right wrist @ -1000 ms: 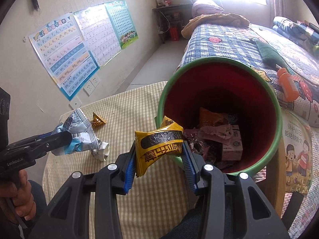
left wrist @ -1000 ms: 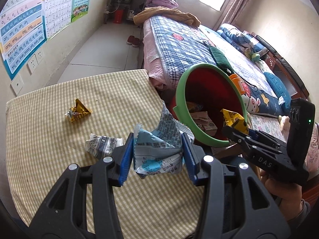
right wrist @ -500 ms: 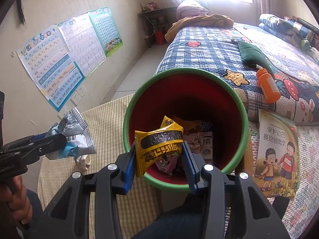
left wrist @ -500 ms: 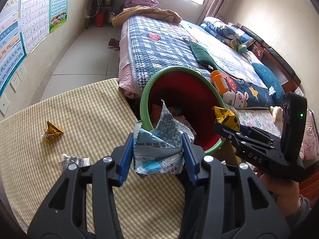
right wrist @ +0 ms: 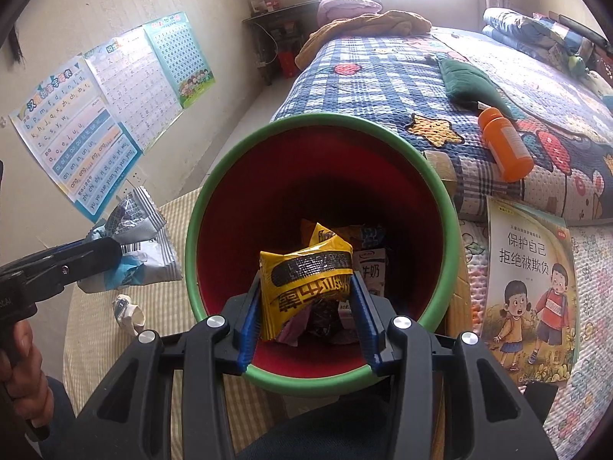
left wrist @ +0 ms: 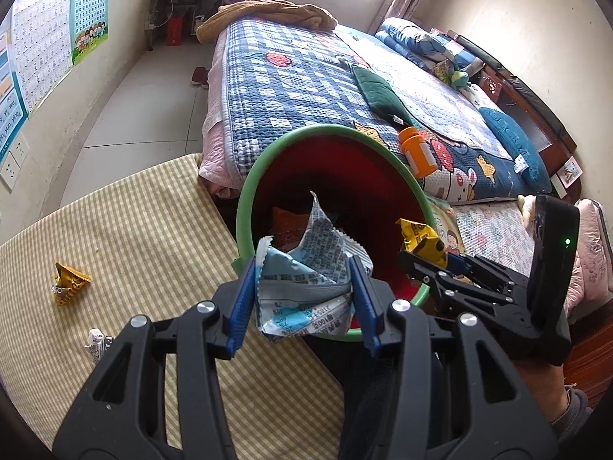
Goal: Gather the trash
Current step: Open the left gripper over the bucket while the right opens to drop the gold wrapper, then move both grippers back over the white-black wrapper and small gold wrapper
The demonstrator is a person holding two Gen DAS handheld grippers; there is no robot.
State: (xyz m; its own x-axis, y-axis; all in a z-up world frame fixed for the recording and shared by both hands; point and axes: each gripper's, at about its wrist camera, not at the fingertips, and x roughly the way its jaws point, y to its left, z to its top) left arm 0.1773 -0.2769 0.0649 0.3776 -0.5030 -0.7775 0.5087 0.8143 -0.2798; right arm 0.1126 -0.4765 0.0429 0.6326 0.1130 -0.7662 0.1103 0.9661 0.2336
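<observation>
**Holding two wrappers at the bin's mouth**

Gripping a crumpled blue-and-white wrapper (left wrist: 306,291), the left tool (left wrist: 304,301) has its blue pads pressed on both sides of it. In the left wrist view the wrapper sits in front of the near green rim of the bin (left wrist: 245,211), right at the worktop's (left wrist: 153,211) right edge. The right tool (right wrist: 306,303) is clenched on a yellow wrapper (right wrist: 306,280) with black print, and in its own view that wrapper hangs over the bin's red inside, above the trash already lying at the bottom: a small milk carton (right wrist: 373,272) and other wrappers.

The bin stands just off the worktop's right edge, between it and the bed (left wrist: 306,88). The worktop wears a yellow checked cloth. Two pieces are left on it: a gold wrapper (left wrist: 69,283) toward the left edge, and a white crumpled scrap (left wrist: 97,341) nearer the front, beside the left tool's arm. In the right wrist view the scrap (right wrist: 128,310) lies just under the left tool's wrapper.

On the bed's patterned quilt lie an orange bottle (left wrist: 417,149) and a dark green cloth (left wrist: 377,90), both near the bin's far rim. A picture book (right wrist: 530,291) lies to the bin's right. Posters (right wrist: 76,142) hang on the wall behind the worktop. A hand (right wrist: 19,375) holds the left tool's grip at the right wrist view's left edge.
</observation>
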